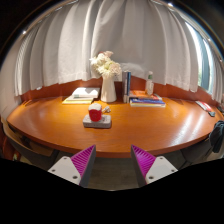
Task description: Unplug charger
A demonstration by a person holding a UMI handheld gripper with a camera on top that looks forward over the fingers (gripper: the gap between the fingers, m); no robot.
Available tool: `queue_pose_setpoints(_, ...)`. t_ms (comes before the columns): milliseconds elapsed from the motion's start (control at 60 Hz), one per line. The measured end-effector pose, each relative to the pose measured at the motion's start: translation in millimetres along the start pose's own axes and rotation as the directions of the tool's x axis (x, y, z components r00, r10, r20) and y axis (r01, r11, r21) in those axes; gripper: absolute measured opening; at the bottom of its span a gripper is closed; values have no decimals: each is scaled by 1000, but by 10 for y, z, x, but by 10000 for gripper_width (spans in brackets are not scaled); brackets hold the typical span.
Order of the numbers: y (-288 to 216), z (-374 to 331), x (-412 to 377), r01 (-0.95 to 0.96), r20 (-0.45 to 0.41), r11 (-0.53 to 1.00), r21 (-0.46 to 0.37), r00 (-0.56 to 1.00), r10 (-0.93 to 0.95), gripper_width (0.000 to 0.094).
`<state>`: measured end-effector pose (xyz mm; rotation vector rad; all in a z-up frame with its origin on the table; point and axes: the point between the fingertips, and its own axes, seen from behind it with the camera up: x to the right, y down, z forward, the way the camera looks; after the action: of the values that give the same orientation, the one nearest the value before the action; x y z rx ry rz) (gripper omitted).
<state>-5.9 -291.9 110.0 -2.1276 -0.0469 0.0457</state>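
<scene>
My gripper (112, 164) is open and empty, its two magenta-padded fingers (84, 160) held apart in front of the near edge of a round wooden table (120, 130). No charger, plug or socket shows clearly in this view. A dark object (217, 134) hangs at the table's right edge; I cannot tell what it is.
On the table stand a red cup on a stack of books (96, 117), a white vase of flowers (107, 78), an open book (82, 96), a stack of books (146, 100) and a bottle (150, 84). White curtains (150, 45) hang behind.
</scene>
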Motion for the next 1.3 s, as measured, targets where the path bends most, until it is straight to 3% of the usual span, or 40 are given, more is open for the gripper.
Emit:
queue_pose_setpoints(217, 45, 1007, -560, 44, 31, 998, -37, 999, -43, 694)
queue_pose_setpoints(417, -327, 1925, -821, 35, 32, 999, -28, 999, -34, 698)
queue_pose_setpoints(583, -758, 2399, -844, 0, 13, 1000, 25, 1000, 0, 695)
queue_pose_setpoints(617, -809, 2460, -830, -8, 9, 999, 32, 1000, 7, 654)
queue_pose_setpoints(667, -866, 2531, -819, -8, 4, 999, 40, 1000, 8, 496)
queue_pose_setpoints(883, -857, 2550, -804, -12, 1, 1000, 23, 1000, 12, 392)
queue_pose_setpoints(1000, -859, 2540, -831, -5, 20, 997, -77, 1000, 6, 343)
queue_pose_setpoints(1050, -1340, 2370, -829, 49, 37, 999, -4, 998, -49, 344)
queue_pose_setpoints(1100, -2121, 2026, -692, 63, 5, 984, 169, 998, -64, 342)
queue_pose_setpoints(1167, -2987, 1615, -354, 103, -62, 940, 326, 994, -87, 340)
queue_pose_setpoints(1233, -3598, 1385, 96, 103, -122, 913, 394, 991, -59, 341)
queue_pose_setpoints(1300, -3637, 1483, 447, 74, -138, 910, 408, 990, -19, 361)
